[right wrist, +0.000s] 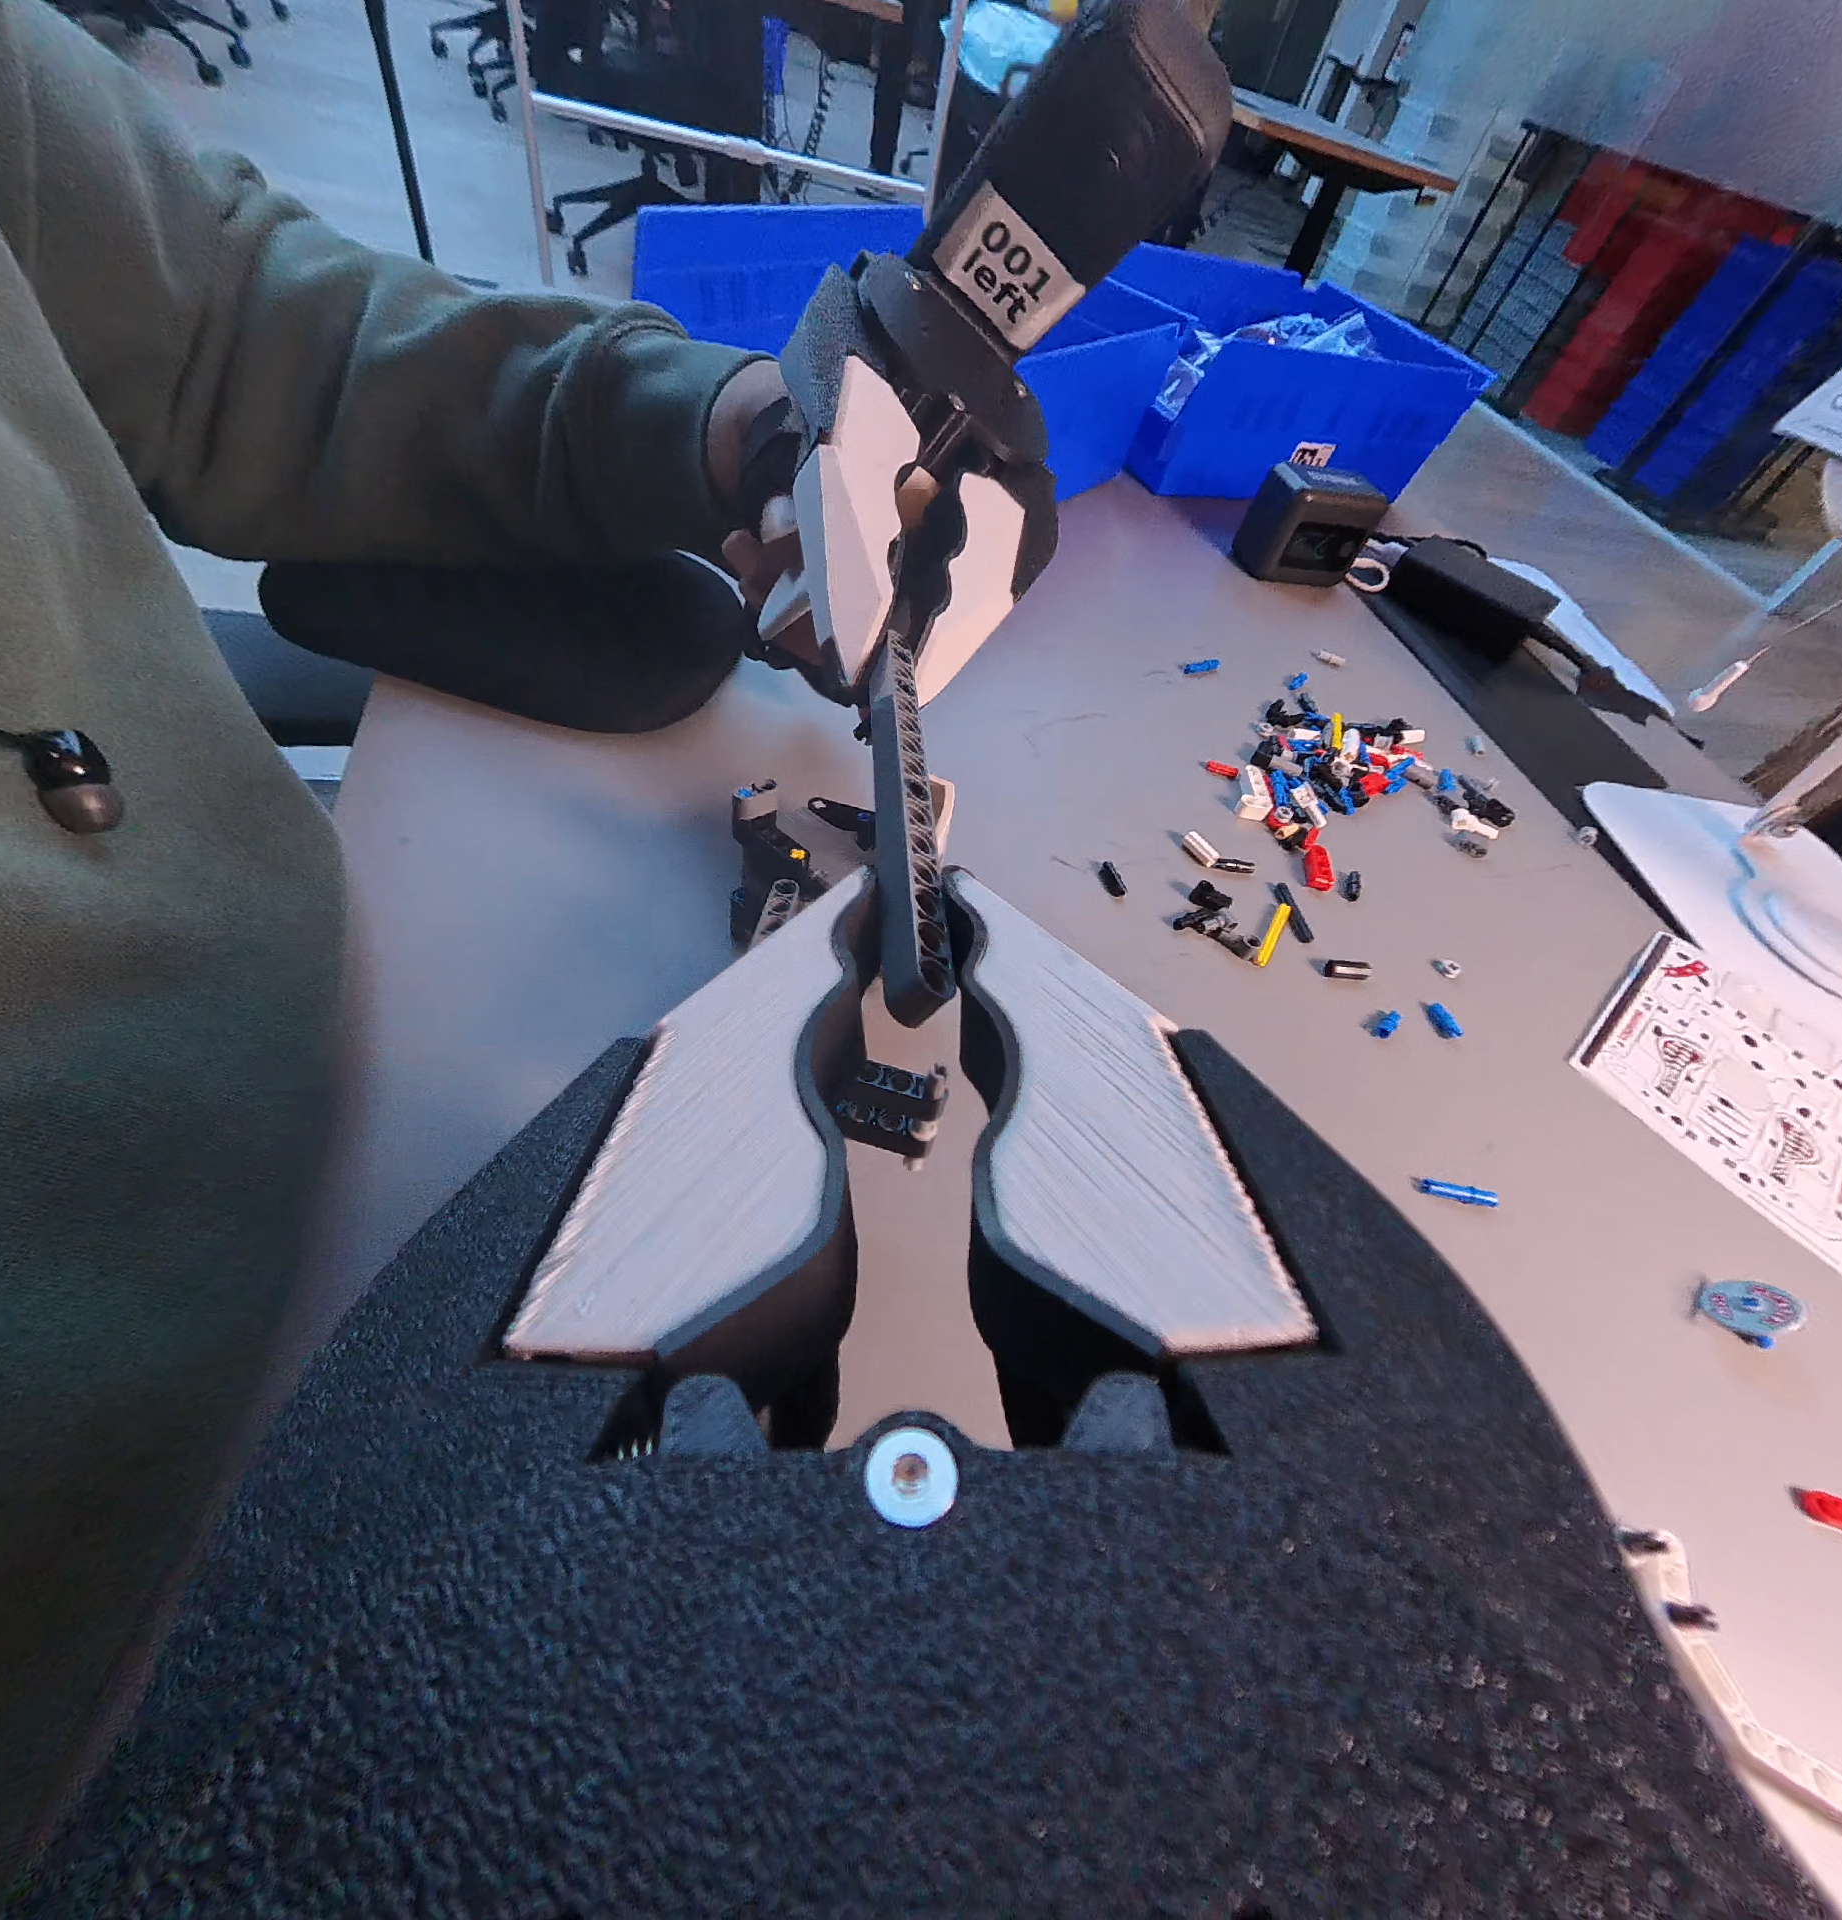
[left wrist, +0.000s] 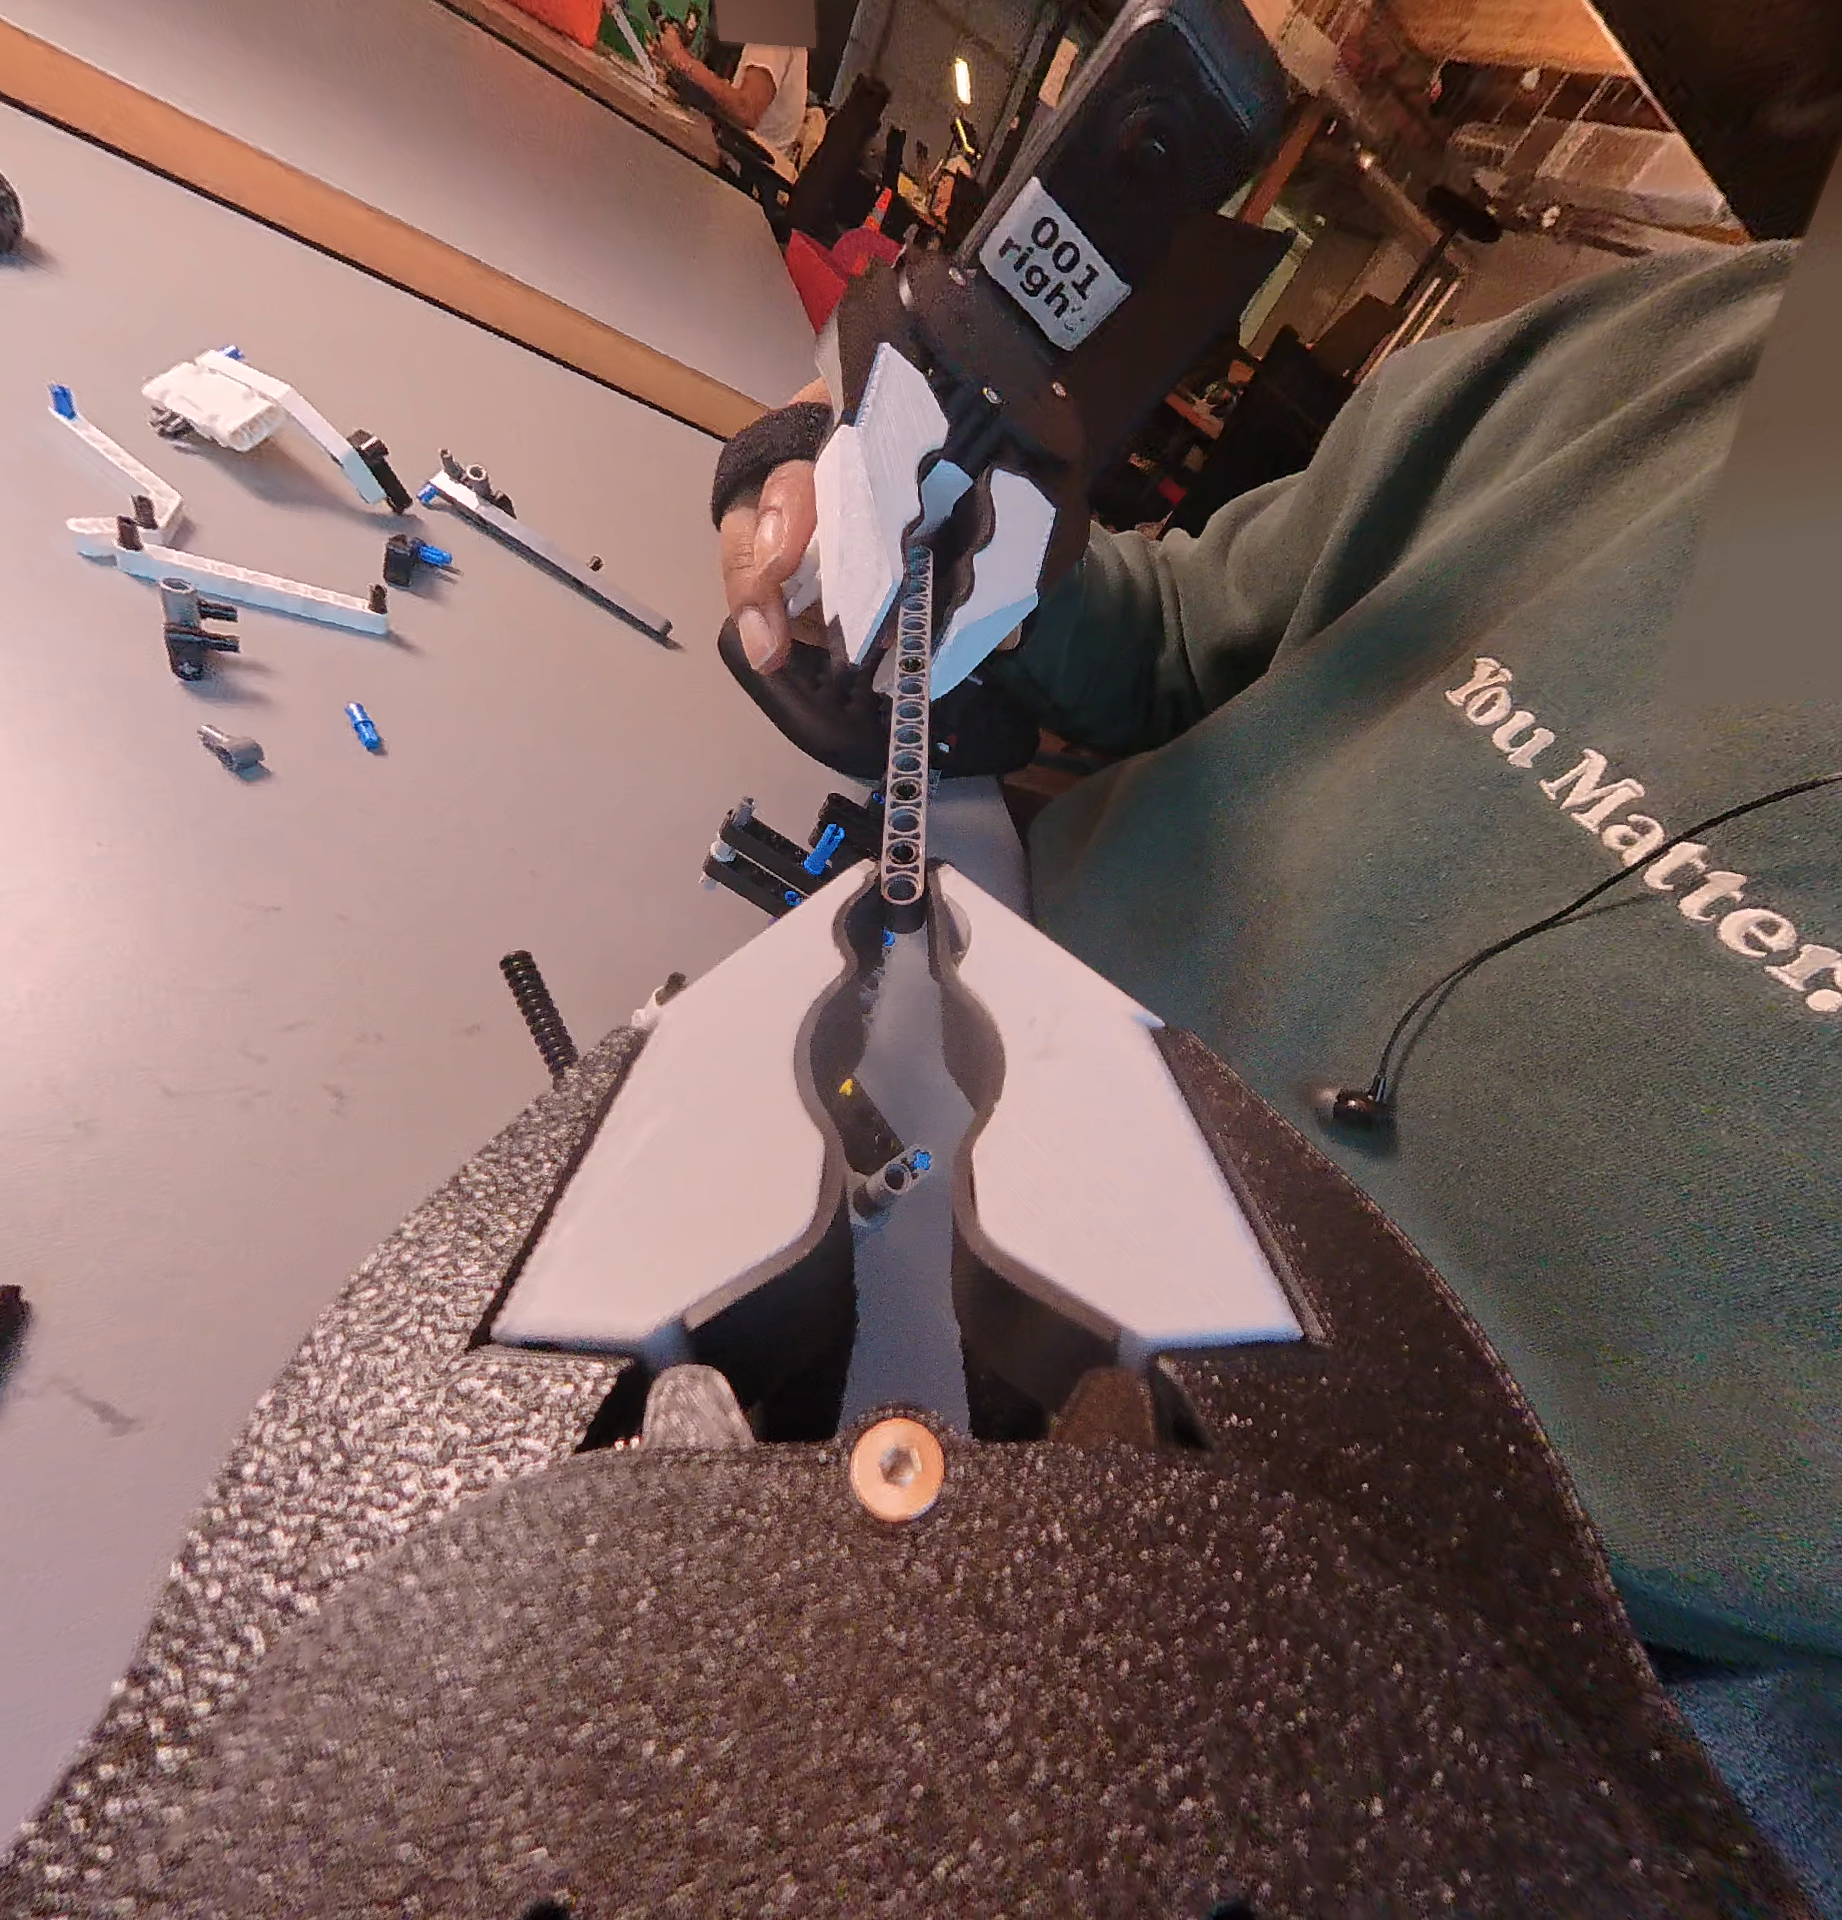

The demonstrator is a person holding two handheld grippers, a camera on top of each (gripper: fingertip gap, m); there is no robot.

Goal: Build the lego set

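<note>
Keep both grips steady w/ left gripper (left wrist: 901, 899) & right gripper (right wrist: 912, 940) each pinching opposite ends of long grey beam (left wrist: 909, 727) mid-air above table (left wrist: 377, 935); avoid twisting.

Grey table (right wrist: 1052, 727) carries loose lego pieces (right wrist: 1332, 774) (also an instruction sheet (right wrist: 1748, 1091)).

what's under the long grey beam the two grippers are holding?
Under the grey holed beam, a small black sub-assembly lies on the grey table. The right gripper covers part of it.
</note>
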